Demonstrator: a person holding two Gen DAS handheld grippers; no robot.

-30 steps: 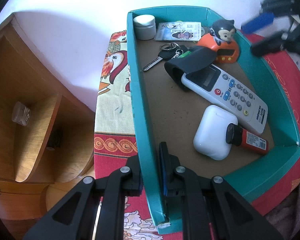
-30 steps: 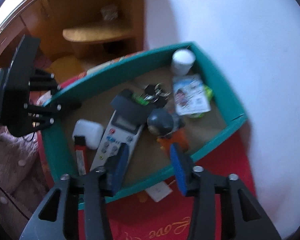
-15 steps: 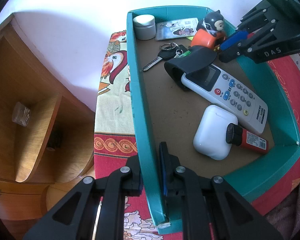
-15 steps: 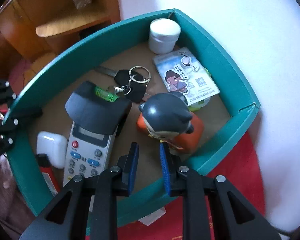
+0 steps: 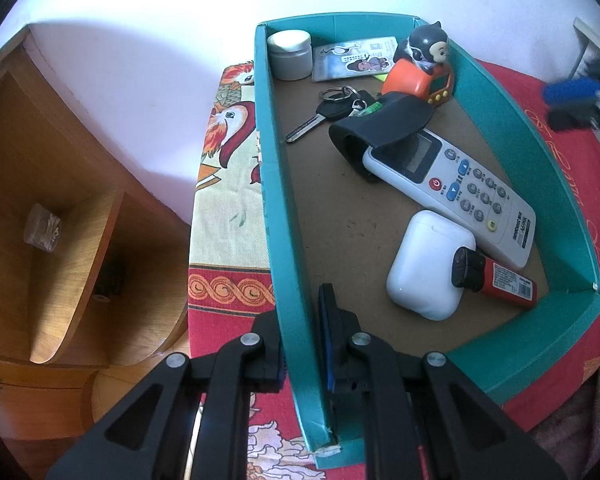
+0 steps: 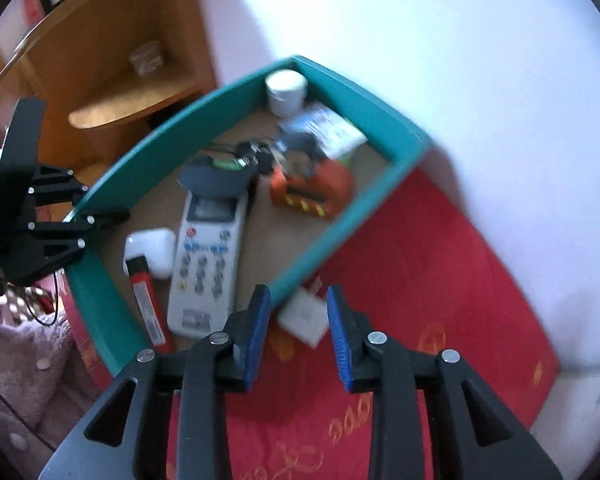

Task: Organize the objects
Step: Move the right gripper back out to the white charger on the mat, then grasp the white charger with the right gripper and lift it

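Left wrist view: the left claw (image 5: 300, 334) is clamped on the near side wall of the teal cardboard tray (image 5: 278, 216), one finger inside, one outside. The orange monkey-topped timer toy (image 5: 420, 76) stands at the tray's far end, well apart from this claw.

Right wrist view: the right claw (image 6: 296, 320) is open and empty over the red patterned cloth (image 6: 420, 280), just outside the tray wall; the toy (image 6: 312, 190) lies inside, beyond it.

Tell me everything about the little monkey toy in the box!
The monkey toy is shiny plastic: a dark head with a pale face, atop a round orange body with a small screen and yellow buttons. It stands tilted in the teal box's far corner, partly over a picture card. No claw touches it.
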